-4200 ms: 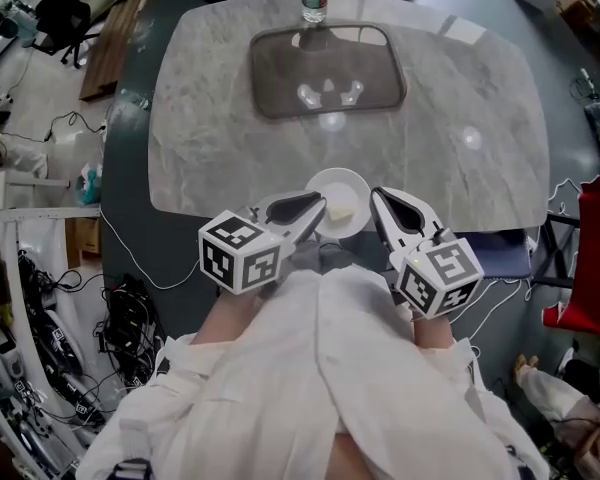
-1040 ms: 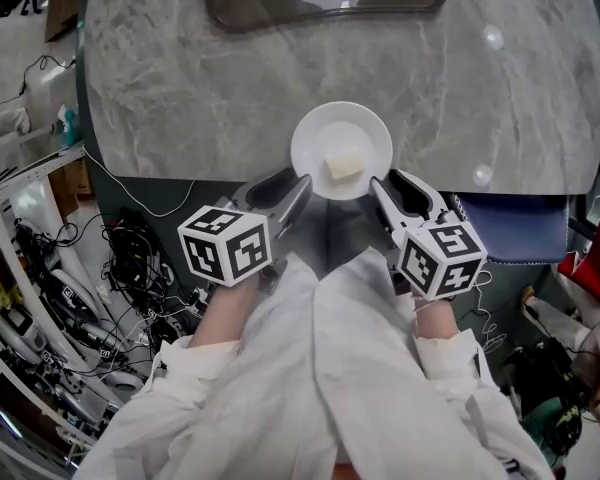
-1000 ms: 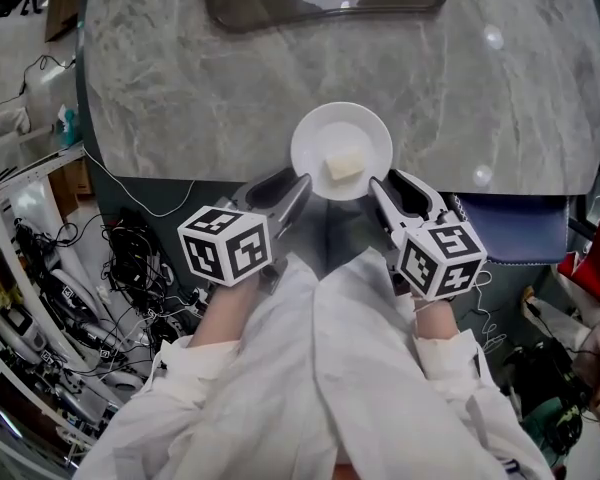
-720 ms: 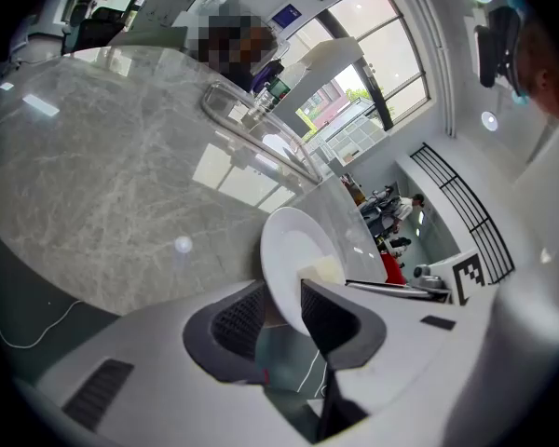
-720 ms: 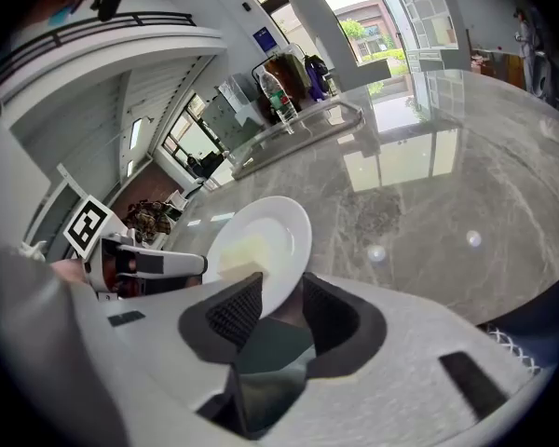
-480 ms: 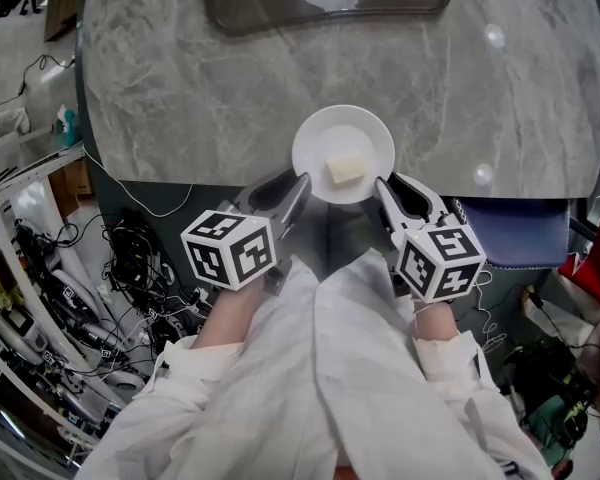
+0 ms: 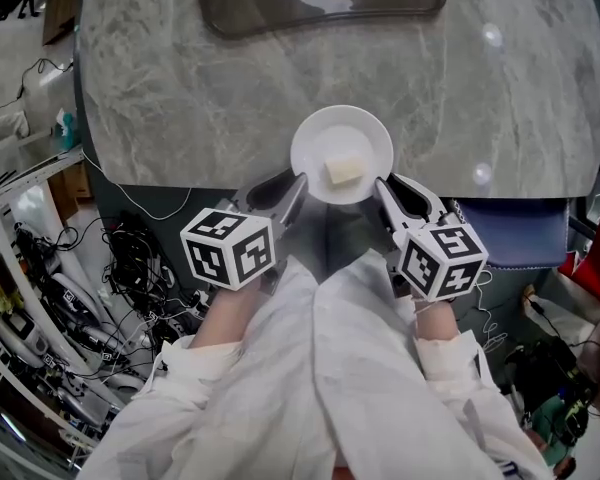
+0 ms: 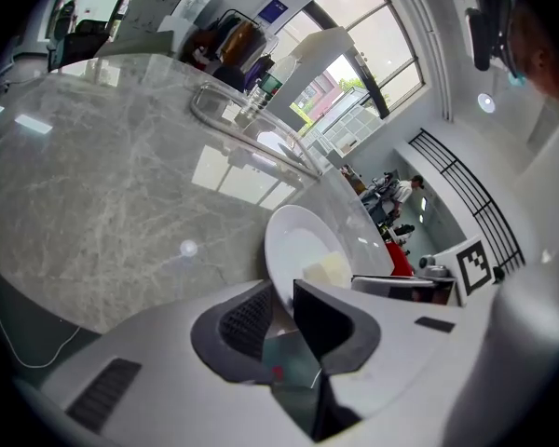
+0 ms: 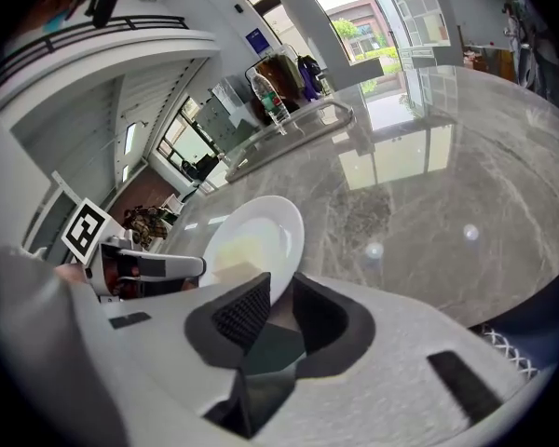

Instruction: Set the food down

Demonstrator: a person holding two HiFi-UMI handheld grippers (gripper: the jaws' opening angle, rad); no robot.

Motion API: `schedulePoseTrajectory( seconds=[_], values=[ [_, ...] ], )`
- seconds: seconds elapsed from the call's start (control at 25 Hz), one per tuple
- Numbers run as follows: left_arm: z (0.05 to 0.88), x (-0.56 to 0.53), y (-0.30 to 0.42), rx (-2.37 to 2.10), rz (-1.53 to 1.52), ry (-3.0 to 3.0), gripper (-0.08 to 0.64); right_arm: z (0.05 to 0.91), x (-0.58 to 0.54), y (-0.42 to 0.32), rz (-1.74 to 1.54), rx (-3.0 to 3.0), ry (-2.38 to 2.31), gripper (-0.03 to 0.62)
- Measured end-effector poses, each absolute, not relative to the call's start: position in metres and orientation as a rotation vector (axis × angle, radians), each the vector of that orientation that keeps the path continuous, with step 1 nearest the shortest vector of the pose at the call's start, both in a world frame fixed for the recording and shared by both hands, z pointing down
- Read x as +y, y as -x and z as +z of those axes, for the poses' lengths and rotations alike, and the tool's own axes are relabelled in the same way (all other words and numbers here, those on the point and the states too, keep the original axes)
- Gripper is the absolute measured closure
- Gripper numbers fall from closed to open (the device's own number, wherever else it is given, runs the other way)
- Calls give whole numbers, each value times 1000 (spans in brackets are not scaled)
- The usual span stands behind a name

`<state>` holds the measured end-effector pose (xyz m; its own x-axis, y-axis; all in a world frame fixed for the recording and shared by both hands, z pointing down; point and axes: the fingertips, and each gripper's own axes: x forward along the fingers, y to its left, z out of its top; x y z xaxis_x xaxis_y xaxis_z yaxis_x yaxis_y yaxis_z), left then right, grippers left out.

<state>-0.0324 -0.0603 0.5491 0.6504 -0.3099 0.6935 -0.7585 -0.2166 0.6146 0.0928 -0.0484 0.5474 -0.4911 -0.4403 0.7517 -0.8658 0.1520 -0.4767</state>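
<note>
**A:** At the near edge of the grey marble tabletop [image 7: 180, 88], the white plate [image 7: 318, 133] sits between the two grippers, its near rim poking out past the stone. The food [image 7: 345, 171], one pale yellow block, lies on the plate a little toward the person.

**B:** The left gripper [image 7: 298, 188] comes in from the plate's left. In the left gripper view its fingers [image 8: 247, 319] stand narrow and are clamped on the rim, one pad above and one below.

**A:** The right gripper [image 7: 382, 188] mirrors it on the other side. Its fingers [image 9: 242, 313] are closing, the rim runs down between them, and the pads look to be right against it.

**B:** So both grippers are on the plate, on opposite sides of the near rim. Neither one touches the food.

**A:** Whether the plate's base rests on the stone or hangs just above it, no view settles.

**B:** Farther across the tabletop lies a dark tray [image 7: 380, 3], well apart from the plate. A white-sleeved forearm runs back from each gripper.
</note>
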Motion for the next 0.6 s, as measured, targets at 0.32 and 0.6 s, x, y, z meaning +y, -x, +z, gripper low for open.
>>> schedulePoseTrajectory(
  seconds=[0.32, 0.6],
  values=[
    [538, -64, 25, -860, 532, -1830, 488, 533, -58, -101, 1256, -2010, -1269, 531],
    [513, -73, 25, -895, 512, -1879, 488, 509, -68, -101, 1221, -2070, -1262, 531]
  ],
)
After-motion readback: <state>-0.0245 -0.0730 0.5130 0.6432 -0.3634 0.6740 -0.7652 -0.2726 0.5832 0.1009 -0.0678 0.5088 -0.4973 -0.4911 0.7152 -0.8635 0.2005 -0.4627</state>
